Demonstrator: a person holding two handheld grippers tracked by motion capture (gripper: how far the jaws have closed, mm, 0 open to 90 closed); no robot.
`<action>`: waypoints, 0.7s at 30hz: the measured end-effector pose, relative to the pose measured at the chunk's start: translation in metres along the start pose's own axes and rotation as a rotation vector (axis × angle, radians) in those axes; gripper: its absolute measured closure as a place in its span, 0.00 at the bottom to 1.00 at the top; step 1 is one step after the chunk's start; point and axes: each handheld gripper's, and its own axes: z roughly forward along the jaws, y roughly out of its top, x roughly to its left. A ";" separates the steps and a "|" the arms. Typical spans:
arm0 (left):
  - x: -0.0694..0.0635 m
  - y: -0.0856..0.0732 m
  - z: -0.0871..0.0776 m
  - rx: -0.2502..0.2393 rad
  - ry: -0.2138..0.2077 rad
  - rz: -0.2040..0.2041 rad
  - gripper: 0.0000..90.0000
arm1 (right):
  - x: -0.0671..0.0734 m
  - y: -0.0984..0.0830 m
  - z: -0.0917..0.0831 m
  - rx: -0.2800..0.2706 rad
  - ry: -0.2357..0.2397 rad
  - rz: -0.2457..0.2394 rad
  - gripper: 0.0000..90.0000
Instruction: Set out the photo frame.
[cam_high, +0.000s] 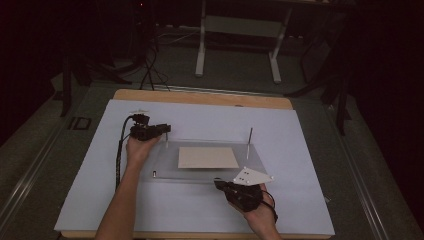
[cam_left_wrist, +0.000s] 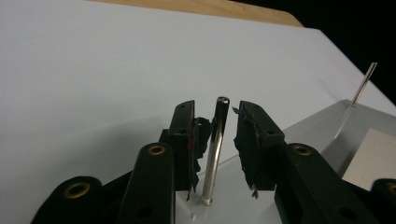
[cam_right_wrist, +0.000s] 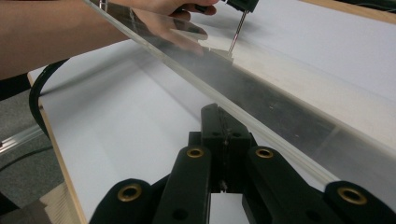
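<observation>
Standing upright at the far-left corner of a clear acrylic plate (cam_high: 200, 172), a slim metal pin (cam_left_wrist: 214, 149) is the thing being worked on; the plate lies flat in the middle of a pale blue sheet (cam_high: 300, 150) that covers a wooden table (cam_high: 200, 96), and a beige card (cam_high: 208, 157) rests in the plate's centre. A second pin (cam_high: 250, 136) rises at the far-right corner, and a short stub (cam_high: 154, 174) sits at the near-left one. The left gripper (cam_left_wrist: 218, 122) has its jaws spread to either side of the first pin, with worn black pads (cam_left_wrist: 246, 140) close to the shaft but a sliver of gap showing on each side (so nothing is clamped yet). The right gripper (cam_right_wrist: 224, 133) has its jaws pressed together with nothing between them, tip just beside the plate's near edge, apparently ready to steady it. To do this step well, I would centre the pin between the pads, keep the jaws parallel to the shaft, close squarely near mid-height, and then move straight along the pin's axis rather than levering sideways, since a tilt could bind it in its hole or shift the plate. Holding the plate down with the other tool should help. No brand, label or readable writing appears on the plate, card or tools.
</observation>
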 end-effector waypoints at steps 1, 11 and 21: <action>0.000 0.000 0.000 0.002 0.001 0.002 0.75 | 0.000 0.000 0.000 -0.004 0.000 0.000 1.00; -0.002 0.001 -0.002 -0.019 0.016 -0.008 0.71 | -0.002 0.008 -0.001 -0.036 -0.027 -0.016 1.00; -0.009 0.003 -0.015 -0.040 0.020 0.042 0.69 | -0.010 0.020 0.000 -0.045 -0.043 -0.003 1.00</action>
